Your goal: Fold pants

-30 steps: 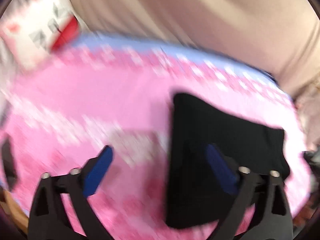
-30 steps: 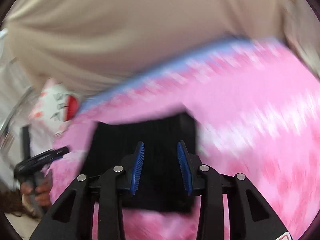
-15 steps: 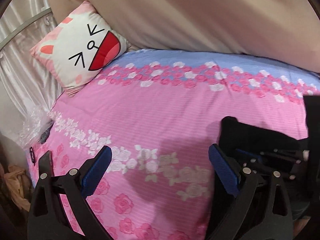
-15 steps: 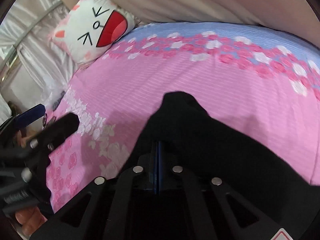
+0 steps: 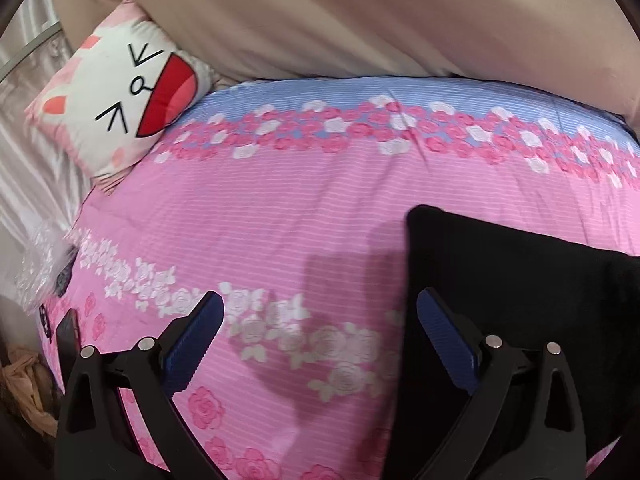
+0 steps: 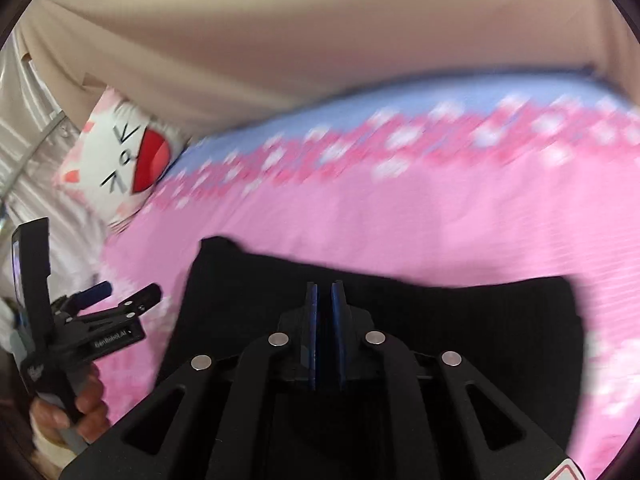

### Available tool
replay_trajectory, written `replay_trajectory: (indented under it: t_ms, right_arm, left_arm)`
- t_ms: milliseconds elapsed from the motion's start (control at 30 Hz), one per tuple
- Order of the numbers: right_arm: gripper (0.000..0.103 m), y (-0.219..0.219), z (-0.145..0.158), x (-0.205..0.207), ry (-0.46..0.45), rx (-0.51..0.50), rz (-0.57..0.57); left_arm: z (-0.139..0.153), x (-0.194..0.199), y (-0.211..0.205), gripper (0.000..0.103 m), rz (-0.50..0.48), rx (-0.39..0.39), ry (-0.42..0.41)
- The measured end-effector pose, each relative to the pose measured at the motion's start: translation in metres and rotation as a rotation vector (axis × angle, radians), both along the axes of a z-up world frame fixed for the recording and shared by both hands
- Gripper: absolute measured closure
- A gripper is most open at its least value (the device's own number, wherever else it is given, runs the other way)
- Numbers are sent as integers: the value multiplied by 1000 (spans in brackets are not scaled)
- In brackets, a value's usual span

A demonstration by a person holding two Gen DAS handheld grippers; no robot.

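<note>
The black pants (image 5: 520, 280) lie folded into a compact rectangle on the pink flowered bedspread (image 5: 280, 208). In the left wrist view my left gripper (image 5: 320, 320) is open and empty, above the spread just left of the pants' left edge. In the right wrist view the pants (image 6: 460, 320) fill the lower middle. My right gripper (image 6: 324, 292) hovers over them with its blue pads nearly together, a thin gap between them and nothing visibly held. The left gripper (image 6: 120, 300) shows at the left there, in a hand.
A white cat-face pillow (image 5: 124, 96) leans at the bed's far left corner; it also shows in the right wrist view (image 6: 120, 160). A beige curtain (image 5: 360, 12) hangs behind the bed. Crinkled plastic (image 5: 40, 264) and a dark phone (image 5: 68, 336) lie at the left edge.
My right gripper has lifted back from the pants, which now lie flat in a rectangle, and its pads have parted slightly. The left gripper stayed open and moved a little toward the pants.
</note>
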State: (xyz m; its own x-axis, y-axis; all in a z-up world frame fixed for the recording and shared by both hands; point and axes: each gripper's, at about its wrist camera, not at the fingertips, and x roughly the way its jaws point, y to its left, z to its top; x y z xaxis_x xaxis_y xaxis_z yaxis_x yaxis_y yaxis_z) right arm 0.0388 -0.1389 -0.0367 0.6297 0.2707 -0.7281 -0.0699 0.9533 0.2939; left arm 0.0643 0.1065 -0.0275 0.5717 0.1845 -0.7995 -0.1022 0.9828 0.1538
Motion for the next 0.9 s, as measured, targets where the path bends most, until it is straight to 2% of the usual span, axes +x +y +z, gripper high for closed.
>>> replay_trajectory:
  t_ms: [33, 67, 133, 167, 233, 267, 367, 500, 533, 600, 733, 900]
  right_arm:
    - [101, -12, -6, 1, 20, -30, -35]
    - [103, -28, -18, 2, 56, 2, -48]
    - [103, -55, -27, -5, 75, 168, -67]
    - [103, -58, -21, -11, 70, 196, -79]
    - [103, -56, -8, -23, 28, 149, -94]
    - [99, -51, -3, -30, 15, 129, -77]
    - [99, -63, -5, -47, 31, 80, -105]
    - [88, -93, -5, -82, 52, 124, -113]
    - [76, -97, -6, -87, 62, 127, -106]
    - [58, -95, -8, -96, 69, 103, -88]
    - [53, -80, -18, -101, 88, 68, -33]
    - [53, -67, -33, -95, 62, 73, -16]
  left_arm:
    - [0, 1, -3, 8, -8, -2, 1]
    - [-1, 1, -7, 8, -16, -2, 2]
    - [-3, 4, -16, 8, -33, 1, 11]
    - [-3, 5, -19, 8, -39, 1, 16]
    - [-4, 5, -25, 8, -53, 3, 23]
    - [-3, 5, -27, 8, -58, 4, 23]
    - [-4, 3, -33, 8, -69, 7, 30]
    - [-6, -8, -33, 8, -92, -5, 48]
    - [-7, -11, -32, 8, -103, -14, 52]
    - [-9, -21, -29, 8, -127, -38, 61]
    - [-10, -37, -23, 7, -137, -62, 78]
    - [-15, -55, -10, 5, -120, -144, 102]
